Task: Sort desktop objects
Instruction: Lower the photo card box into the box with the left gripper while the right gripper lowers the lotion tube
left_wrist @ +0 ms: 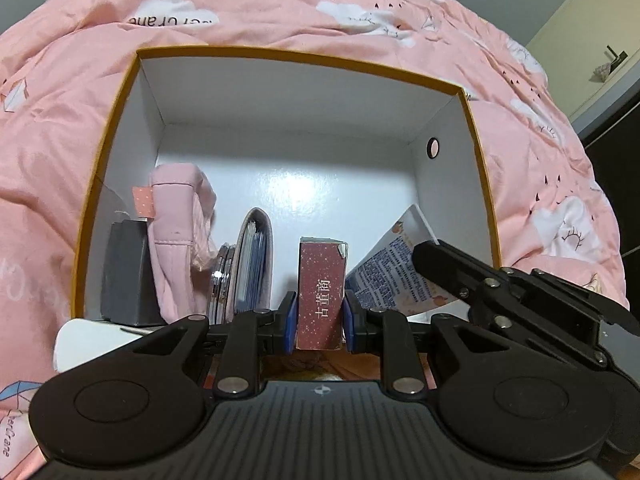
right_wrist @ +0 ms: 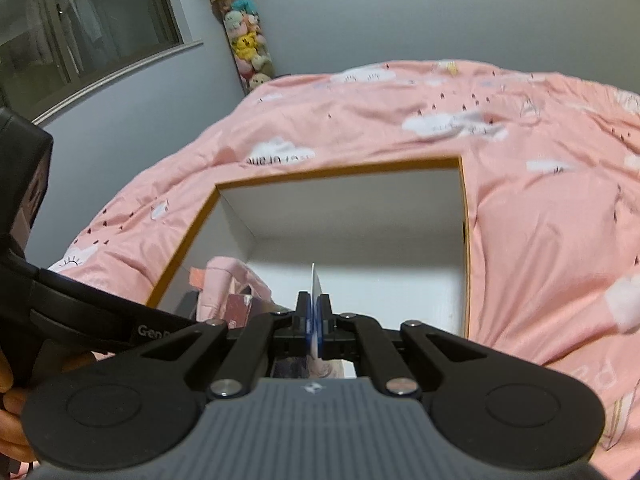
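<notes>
Bed under pink cloud-print quilt (left_wrist: 360, 12), open orange-rimmed white box (left_wrist: 108, 128) resting on it

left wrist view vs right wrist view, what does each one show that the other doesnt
Only the left wrist view: a dark grey block, a round silver tin and a blue card holder standing in the box, and the printed face of the flat packet.

Only the right wrist view: a window, a hanging column of plush toys, and the packet edge-on.

Both: the orange-rimmed white box, the pink quilt, the pink fabric pouch, and the dark red carton in the left gripper.
</notes>
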The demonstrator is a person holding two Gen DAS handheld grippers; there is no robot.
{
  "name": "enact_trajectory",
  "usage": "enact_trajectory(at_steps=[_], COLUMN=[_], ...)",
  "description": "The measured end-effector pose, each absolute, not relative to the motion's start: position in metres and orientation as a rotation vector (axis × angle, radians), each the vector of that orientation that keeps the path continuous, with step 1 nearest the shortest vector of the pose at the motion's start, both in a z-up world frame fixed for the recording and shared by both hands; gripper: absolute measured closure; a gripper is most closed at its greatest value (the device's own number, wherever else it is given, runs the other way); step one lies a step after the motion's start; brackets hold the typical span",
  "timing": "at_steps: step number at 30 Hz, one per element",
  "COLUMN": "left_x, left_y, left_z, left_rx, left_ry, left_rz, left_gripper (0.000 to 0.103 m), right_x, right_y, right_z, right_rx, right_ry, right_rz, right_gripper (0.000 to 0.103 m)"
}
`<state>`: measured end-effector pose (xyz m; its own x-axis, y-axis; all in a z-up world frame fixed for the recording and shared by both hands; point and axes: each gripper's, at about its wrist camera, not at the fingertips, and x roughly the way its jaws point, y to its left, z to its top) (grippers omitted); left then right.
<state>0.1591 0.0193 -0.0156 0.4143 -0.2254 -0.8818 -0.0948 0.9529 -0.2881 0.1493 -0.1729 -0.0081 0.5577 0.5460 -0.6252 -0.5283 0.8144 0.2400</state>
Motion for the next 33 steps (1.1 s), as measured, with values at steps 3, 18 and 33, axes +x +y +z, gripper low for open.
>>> enact_trajectory(at_steps=[3,18,33], left_x=[0.165,0.172,0.173], left_y=[0.019,0.027,0.029], left_z=[-0.021,-0.04,-0.029], left_rx=[-0.312,-0.304,-0.229], left_ry=[1.164,1.213,1.236], left_rz=[-0.086,-0.106,-0.112], left_gripper=[0.077,0.077,0.078], right_x=[0.153,0.168,0.171], right_y=[-0.171,-0.166,-0.176], right_z=[-0.015,-0.037,-0.026], right_rx=[0.029,0.072,0.125], right_ry=[0.769,0.862,0.843], right_rz=[0.637,0.63,0.618], right_gripper=[0.1,0.099,0.1])
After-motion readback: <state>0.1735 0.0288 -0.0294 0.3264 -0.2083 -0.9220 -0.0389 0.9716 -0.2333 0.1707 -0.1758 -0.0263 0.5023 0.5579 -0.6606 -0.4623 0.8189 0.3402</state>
